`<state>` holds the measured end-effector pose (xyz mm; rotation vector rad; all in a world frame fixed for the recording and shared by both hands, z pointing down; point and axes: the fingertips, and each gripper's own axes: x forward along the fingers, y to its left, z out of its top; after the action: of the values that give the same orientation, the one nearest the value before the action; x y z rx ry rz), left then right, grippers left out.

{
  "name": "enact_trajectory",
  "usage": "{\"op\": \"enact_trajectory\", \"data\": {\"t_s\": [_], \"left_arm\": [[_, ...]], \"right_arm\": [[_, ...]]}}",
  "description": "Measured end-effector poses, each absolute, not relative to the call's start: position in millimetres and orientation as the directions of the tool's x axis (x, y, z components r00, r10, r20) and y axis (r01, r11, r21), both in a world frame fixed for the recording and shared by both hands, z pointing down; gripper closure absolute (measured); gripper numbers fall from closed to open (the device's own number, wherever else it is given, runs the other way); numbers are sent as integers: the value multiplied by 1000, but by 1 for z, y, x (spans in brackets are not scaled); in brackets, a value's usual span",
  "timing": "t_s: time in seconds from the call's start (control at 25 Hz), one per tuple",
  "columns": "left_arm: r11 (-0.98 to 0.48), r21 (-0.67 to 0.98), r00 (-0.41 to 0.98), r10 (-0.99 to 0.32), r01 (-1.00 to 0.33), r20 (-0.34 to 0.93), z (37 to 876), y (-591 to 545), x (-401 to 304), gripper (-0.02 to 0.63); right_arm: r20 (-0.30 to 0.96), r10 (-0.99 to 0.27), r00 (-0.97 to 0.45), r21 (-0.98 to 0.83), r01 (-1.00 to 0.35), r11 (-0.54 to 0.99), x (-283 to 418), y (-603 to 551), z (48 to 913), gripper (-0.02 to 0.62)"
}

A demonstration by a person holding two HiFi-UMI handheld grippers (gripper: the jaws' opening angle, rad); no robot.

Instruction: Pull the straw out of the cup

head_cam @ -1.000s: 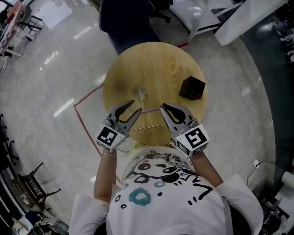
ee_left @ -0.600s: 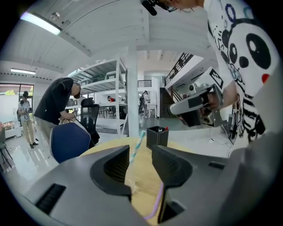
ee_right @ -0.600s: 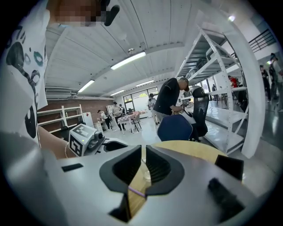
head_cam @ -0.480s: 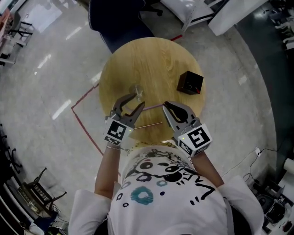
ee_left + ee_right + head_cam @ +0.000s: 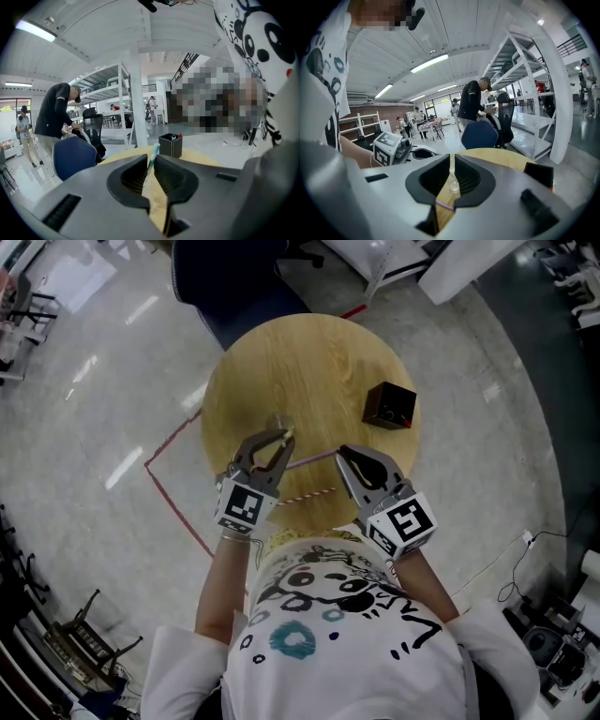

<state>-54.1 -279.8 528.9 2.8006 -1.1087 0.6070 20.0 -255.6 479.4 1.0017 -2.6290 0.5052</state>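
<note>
Teal-white straw point(image 5: 153, 152) stands upright at the clear cup point(image 5: 281, 422), left-centre on the wooden table point(image 5: 319, 362). Left gripper point(image 5: 151, 158) jaws have just been closing and now pinch it. Right gripper point(image 5: 451, 158) sits nearby to the right, jaws a slit apart, empty. Grasp looks done. Next: straight pull up. The cup is unbraced and may tip.

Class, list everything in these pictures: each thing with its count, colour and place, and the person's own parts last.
table: 1, wooden, round, centre
box: 1, black, table's right
cup: 1, clear, table's middle
teal straw: 1, teal, upright at the cup
purple straw: 1, purple, lying on table
red-striped straw: 1, red-white, lying by table's near edge
chair: 1, blue, beyond table
tape: 1 line, red, floor left of table
left gripper: 1, grey, at cup; jaws just closed onto teal straw
right gripper: 1, grey, by purple straw; jaws slightly apart, empty
</note>
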Motion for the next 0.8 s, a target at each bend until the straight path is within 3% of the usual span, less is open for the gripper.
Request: {"op": "enact_trajectory", "data": {"t_s": [0.8], "left_arm": [[-715,-98,642,-672,-692,368,521,-283,-72,573]], "right_arm": [[365,-606,-707,-212,-696,686,6,-252,475,566]]}}
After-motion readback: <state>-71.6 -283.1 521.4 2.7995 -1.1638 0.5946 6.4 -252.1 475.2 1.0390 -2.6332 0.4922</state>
